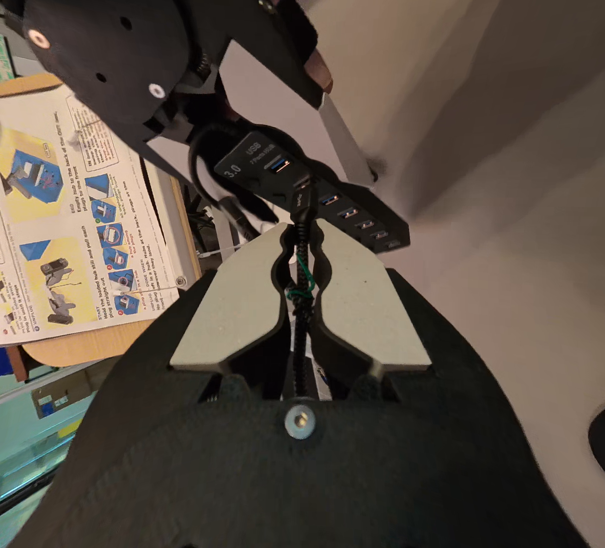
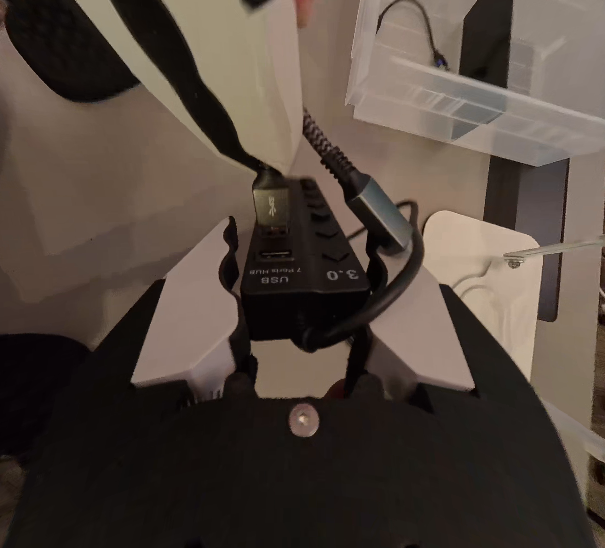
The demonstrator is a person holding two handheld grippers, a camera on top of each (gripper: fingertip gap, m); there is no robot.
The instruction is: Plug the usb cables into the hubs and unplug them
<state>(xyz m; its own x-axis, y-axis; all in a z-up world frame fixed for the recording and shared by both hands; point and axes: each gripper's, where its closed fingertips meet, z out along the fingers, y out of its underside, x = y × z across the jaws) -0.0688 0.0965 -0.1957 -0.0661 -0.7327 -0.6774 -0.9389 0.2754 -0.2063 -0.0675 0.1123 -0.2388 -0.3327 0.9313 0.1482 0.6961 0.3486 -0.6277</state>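
Hub [image 2: 304, 273] sits clamped between the right tongs [image 2: 302, 257], held above the surface. Left tongs [image 1: 299, 237] pinch a braided cable [image 1: 301, 270], its plug [image 1: 302, 201] at the hub's second port.

A black seven-port USB hub [image 2: 307, 273] is held off the bench, its port row facing up. A black braided cable's plug [image 2: 271, 209] sits at the second port, not fully seated. A grey plug [image 2: 381, 214] hangs beside the hub.
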